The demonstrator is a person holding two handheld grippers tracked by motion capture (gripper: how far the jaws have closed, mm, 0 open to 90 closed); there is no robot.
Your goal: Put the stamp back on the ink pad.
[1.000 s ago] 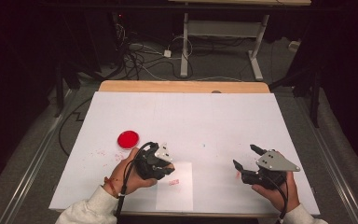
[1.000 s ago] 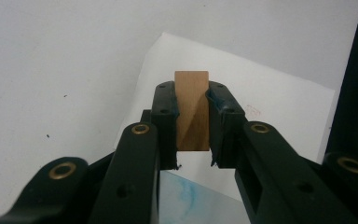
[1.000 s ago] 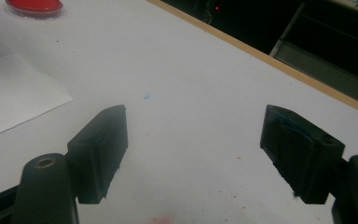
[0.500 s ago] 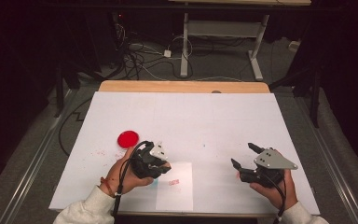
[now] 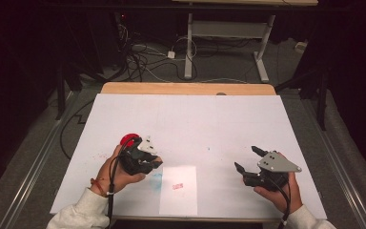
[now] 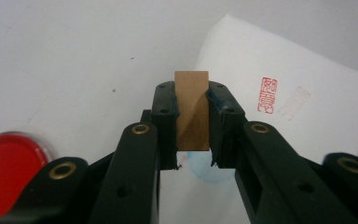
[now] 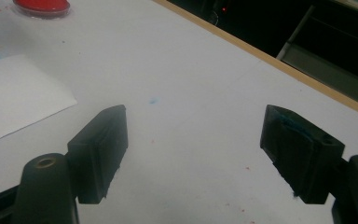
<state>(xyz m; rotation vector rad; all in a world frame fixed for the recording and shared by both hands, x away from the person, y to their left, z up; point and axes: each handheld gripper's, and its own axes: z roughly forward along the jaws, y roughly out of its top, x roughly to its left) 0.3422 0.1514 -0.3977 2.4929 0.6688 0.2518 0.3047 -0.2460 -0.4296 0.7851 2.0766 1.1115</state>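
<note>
My left gripper (image 6: 192, 88) is shut on a small upright wooden stamp block (image 6: 192, 109), held above the table. In the high view that gripper (image 5: 153, 163) hangs just left of a white paper sheet (image 5: 178, 200) and close to a round red ink pad (image 5: 129, 139). The sheet (image 6: 317, 107) carries a red seal print (image 6: 267, 95) with a fainter one beside it. The ink pad (image 6: 7, 170) lies at the lower left of the left gripper view. My right gripper (image 5: 247, 160) rests at the right of the table, jaws wide apart with nothing between them (image 7: 196, 121).
The white table cover (image 5: 219, 124) has faint red and blue ink smudges near the sheet. A wooden table edge (image 5: 186, 88) runs along the far side. Beyond it are cables and a desk frame (image 5: 228, 28) on the floor.
My left gripper has moved left and slightly away from the person, off the sheet toward the ink pad, still holding the stamp. The right gripper has stayed put.
</note>
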